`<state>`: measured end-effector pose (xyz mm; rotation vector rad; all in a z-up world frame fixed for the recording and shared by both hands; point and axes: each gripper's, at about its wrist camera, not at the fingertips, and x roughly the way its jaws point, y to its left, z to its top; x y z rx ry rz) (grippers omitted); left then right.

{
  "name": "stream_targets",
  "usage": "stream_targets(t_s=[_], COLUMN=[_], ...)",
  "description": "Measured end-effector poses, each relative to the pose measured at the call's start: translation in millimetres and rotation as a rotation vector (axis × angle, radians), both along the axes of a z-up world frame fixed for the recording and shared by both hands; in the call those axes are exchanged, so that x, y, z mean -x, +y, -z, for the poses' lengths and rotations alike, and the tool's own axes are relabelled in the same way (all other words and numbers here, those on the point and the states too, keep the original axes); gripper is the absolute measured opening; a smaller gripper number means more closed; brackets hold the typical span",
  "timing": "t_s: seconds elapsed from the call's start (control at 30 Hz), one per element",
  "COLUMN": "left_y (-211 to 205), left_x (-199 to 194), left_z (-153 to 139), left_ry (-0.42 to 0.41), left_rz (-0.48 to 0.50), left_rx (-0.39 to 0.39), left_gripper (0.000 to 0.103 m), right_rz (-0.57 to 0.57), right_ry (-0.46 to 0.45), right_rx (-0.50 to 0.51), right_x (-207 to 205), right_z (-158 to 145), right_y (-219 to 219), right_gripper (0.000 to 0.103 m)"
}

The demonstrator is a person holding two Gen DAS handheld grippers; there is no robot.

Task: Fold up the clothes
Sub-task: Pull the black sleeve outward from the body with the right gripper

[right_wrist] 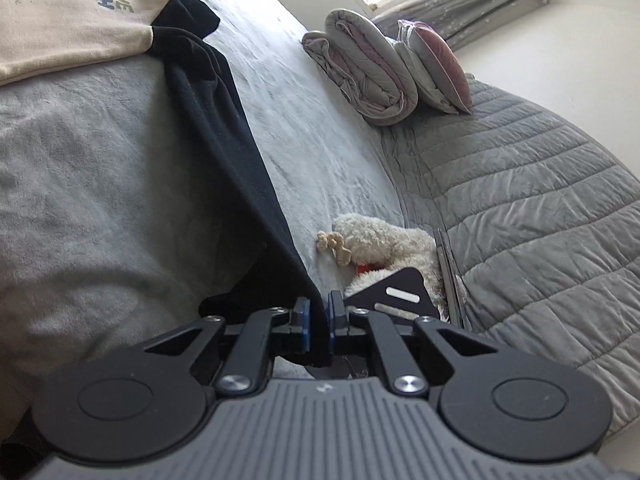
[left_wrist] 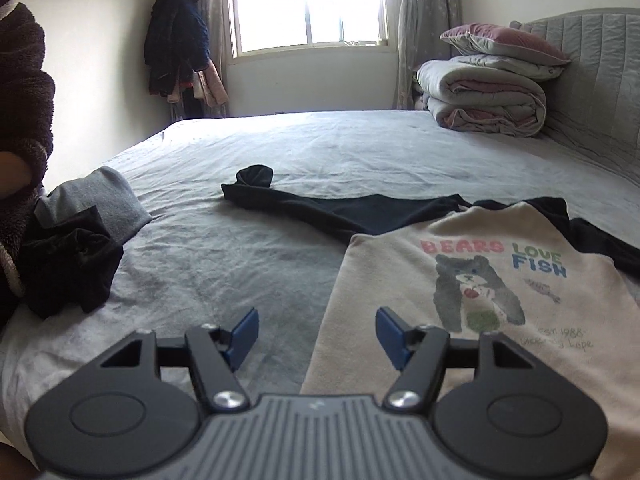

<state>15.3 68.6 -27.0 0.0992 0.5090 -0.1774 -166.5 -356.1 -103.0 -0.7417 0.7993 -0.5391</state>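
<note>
A cream sweatshirt (left_wrist: 480, 280) with black sleeves and a bear print lies spread on the bed. Its left black sleeve (left_wrist: 320, 208) stretches out flat to the left. My left gripper (left_wrist: 316, 334) is open and empty, hovering over the shirt's lower left edge. In the right wrist view the shirt's cream body (right_wrist: 68, 20) shows at the top left, and its right black sleeve (right_wrist: 224, 140) runs down to my right gripper (right_wrist: 318, 324), which is shut on the sleeve's end and holds it lifted.
The bed has a grey sheet (left_wrist: 280, 148). A grey folded garment (left_wrist: 96, 200) and a dark crumpled garment (left_wrist: 68, 260) lie at the left. Folded quilts and pillows (left_wrist: 492, 88) are stacked by the padded headboard (right_wrist: 520, 200). A white plush toy (right_wrist: 384, 244) lies near it.
</note>
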Motion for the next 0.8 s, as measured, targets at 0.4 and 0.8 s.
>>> stream_targets(t_s=[0.4, 0.8], left_y=[-63.3, -111.9], left_x=[-28.6, -40.8], left_z=[-15.6, 7.7], left_ry=[-0.054, -0.138], left_rz=[0.173, 0.285], left_rx=[0.158, 0.198], left_gripper=[0.072, 0.094], right_rz=[0.090, -0.193], right_ry=[-0.274, -0.596], right_rx=[-0.334, -1.022], right_x=[18.8, -81.4], right_z=[-66.1, -85.1], right_y=[-12.1, -30.7], right_gripper=[0.061, 0.063])
